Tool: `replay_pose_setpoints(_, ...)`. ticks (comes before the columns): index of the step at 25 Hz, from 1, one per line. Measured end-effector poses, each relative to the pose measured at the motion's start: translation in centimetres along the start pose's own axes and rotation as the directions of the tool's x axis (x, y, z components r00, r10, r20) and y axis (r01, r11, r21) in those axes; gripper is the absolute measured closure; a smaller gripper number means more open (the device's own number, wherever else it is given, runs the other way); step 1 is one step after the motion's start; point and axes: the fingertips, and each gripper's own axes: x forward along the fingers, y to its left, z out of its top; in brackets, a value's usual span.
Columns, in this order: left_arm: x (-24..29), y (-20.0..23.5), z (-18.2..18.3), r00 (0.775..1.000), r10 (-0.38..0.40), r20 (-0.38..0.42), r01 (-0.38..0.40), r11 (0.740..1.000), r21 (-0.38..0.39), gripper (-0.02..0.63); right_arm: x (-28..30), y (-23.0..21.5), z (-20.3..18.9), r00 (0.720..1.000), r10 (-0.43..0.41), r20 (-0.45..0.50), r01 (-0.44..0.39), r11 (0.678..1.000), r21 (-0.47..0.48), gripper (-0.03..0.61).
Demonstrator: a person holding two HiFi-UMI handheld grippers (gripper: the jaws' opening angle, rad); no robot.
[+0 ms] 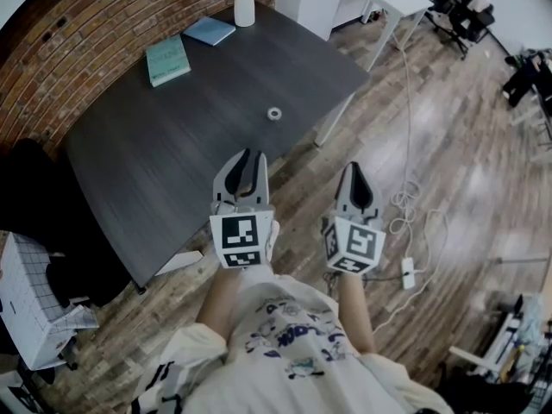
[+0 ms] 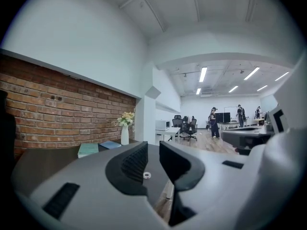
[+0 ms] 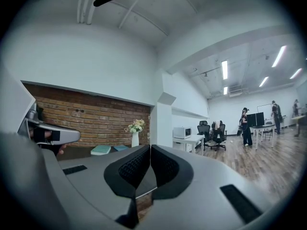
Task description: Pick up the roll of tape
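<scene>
I am holding the left tongs [image 1: 253, 155] with their two ribbed dark jaws slightly apart and nothing between them. The roll of tape [image 1: 274, 113] is showing through that gap, well ahead of the tips. I am holding the right tongs [image 1: 355, 169] beside them with the jaws closed together and empty, and from the head view they are hanging over the floor [image 1: 448, 188] just off the table's near edge. The roll of tape is lying flat on the table [image 1: 172, 162], toward its right side, with its hole facing straight up. Its axis is therefore standing upright, and as a small pale ring it is pointing no particular way across the surface. The table is presenting a dark, matte, rectangular top on white legs. At its far end a teal book [image 1: 167, 59] and a blue book [image 1: 210, 30] are lying flat, and a white vase [image 1: 244, 7] of pale flowers is standing upright near them. A red brick wall [image 1: 52, 67] is running behind the table. The floor is showing grey-brown wood planks, with a white cable [image 1: 405, 201] trailing across them to a power strip [image 1: 409, 272]. Beyond, an open office with white walls, ceiling strip lights and black chairs is extending back.
</scene>
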Motion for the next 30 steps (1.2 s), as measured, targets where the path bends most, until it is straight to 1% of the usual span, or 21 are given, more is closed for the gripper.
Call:
replay_pose_setpoints(3,2.6,0.5,0.2,1.0,-0.013,-0.015,0.013,1.0,0.003,0.551,2.5,-0.2,0.3,1.0,-0.005,-0.003,0.005,1.0,-0.001,0.571)
replay_pose_setpoints(7,5.8,0.8,0.3,0.998,-0.049,-0.035,0.049,0.999,0.005,0.533,5.5,-0.5,0.5,1.0,-0.023,-0.008,0.023,1.0,0.002,0.571)
replay_pose_setpoints(12,9.4,1.2,-0.4,0.993,-0.095,-0.073,0.095,0.995,0.002,0.504,9.1,-0.6,0.3,0.999,-0.04,-0.026,0.04,0.999,0.008,0.571)
replay_pose_setpoints(16,11.9,1.7,-1.1,0.988,-0.114,-0.104,0.114,0.994,-0.004,0.489,11.3,-0.8,-0.1,0.997,-0.061,-0.044,0.062,0.998,0.008,0.571)
replay_pose_setpoints(20,13.7,2.3,-2.1,0.982,-0.126,-0.143,0.125,0.992,-0.009,0.479,13.1,-0.7,-0.5,0.997,-0.058,-0.057,0.058,0.998,0.01,0.571)
replay_pose_setpoints(24,14.8,3.0,-3.5,0.973,-0.141,-0.182,0.139,0.99,-0.024,0.465,14.2,-0.5,-1.2,0.995,-0.073,-0.075,0.074,0.997,0.012,0.571)
replay_pose_setpoints(30,16.1,2.7,-5.7,0.956,-0.161,-0.243,0.156,0.987,-0.04,0.451,15.3,-0.6,-2.3,0.991,-0.076,-0.114,0.078,0.997,0.01,0.571)
